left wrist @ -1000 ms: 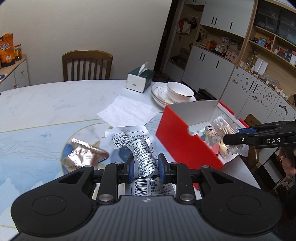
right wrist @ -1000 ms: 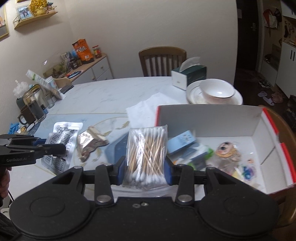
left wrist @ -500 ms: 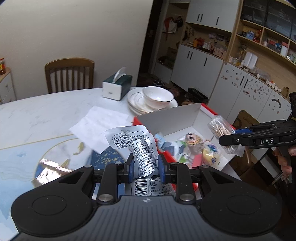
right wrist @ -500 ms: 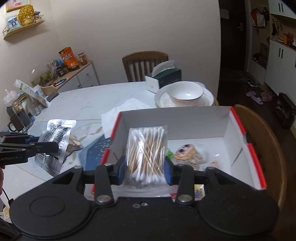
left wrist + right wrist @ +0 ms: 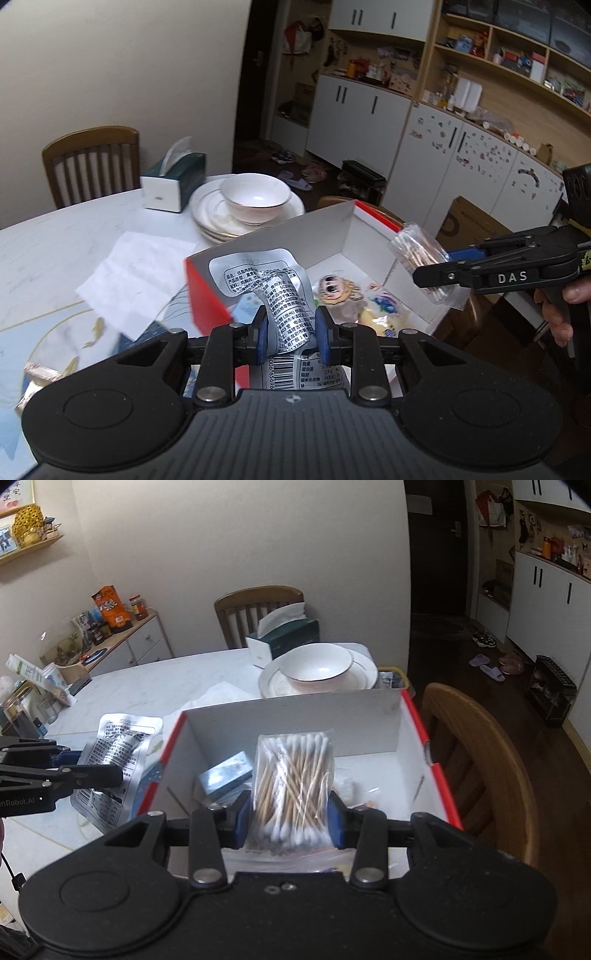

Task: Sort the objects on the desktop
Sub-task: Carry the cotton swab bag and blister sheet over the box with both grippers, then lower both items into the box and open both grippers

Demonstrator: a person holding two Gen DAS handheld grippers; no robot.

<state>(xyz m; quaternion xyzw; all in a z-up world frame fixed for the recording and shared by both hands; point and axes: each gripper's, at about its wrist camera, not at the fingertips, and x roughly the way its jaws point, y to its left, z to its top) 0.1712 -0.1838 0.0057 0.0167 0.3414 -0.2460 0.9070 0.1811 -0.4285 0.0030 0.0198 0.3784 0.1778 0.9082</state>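
Observation:
My left gripper (image 5: pixel 290 338) is shut on a crumpled silver foil packet (image 5: pixel 266 280) and holds it above the near left corner of the red-and-white cardboard box (image 5: pixel 354 236). My right gripper (image 5: pixel 291 816) is shut on a clear bag of cotton swabs (image 5: pixel 295 775) and holds it over the box (image 5: pixel 295 716). Inside the box lie a cartoon-face pouch (image 5: pixel 334 291), colourful small packs (image 5: pixel 380 310) and a blue-grey carton (image 5: pixel 225 775). The left gripper with the foil packet (image 5: pixel 114 753) shows at the left of the right wrist view. The right gripper with the swabs (image 5: pixel 417 251) shows at the right of the left wrist view.
A white bowl on stacked plates (image 5: pixel 255 199), a green tissue box (image 5: pixel 173 181) and a white napkin (image 5: pixel 133 273) sit on the marble table behind the box. A gold wrapper (image 5: pixel 37 373) lies at the left. Wooden chairs (image 5: pixel 476 760) stand at the table's far and right sides.
Both grippers moved with their loads toward and over the box. The left gripper swung right, away from the gold wrapper; the right gripper came to sit above the box interior.

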